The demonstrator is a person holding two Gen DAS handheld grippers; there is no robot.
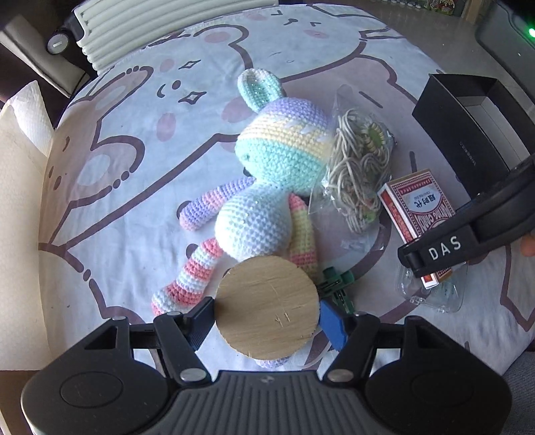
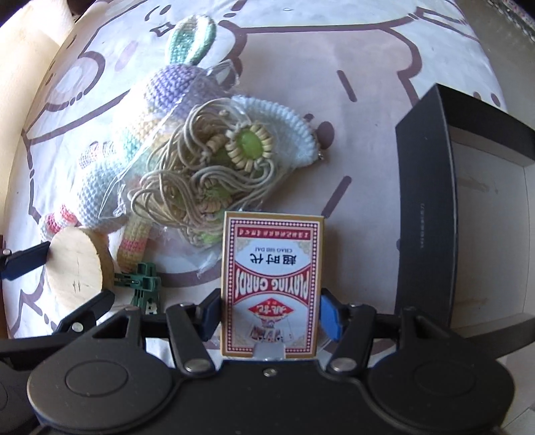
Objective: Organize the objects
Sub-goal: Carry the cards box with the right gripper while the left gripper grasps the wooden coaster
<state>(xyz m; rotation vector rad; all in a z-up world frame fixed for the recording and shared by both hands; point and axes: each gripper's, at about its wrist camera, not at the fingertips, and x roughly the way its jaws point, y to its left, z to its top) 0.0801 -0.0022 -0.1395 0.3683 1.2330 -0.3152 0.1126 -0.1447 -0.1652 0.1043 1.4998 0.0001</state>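
My left gripper is shut on a round wooden disc, held just above the legs of a pastel crochet bunny lying on the cartoon-print sheet. The disc also shows at the left of the right wrist view. My right gripper is shut on a red playing-card box, held flat, near the black box. In the left wrist view the right gripper and the card box sit at the right. A clear bag of beaded cords lies against the bunny.
A green plastic clip lies on the sheet between the grippers. An open black box with a white inside stands at the right. A clear plastic wrapper lies under the right gripper. A white ribbed case stands beyond the far edge.
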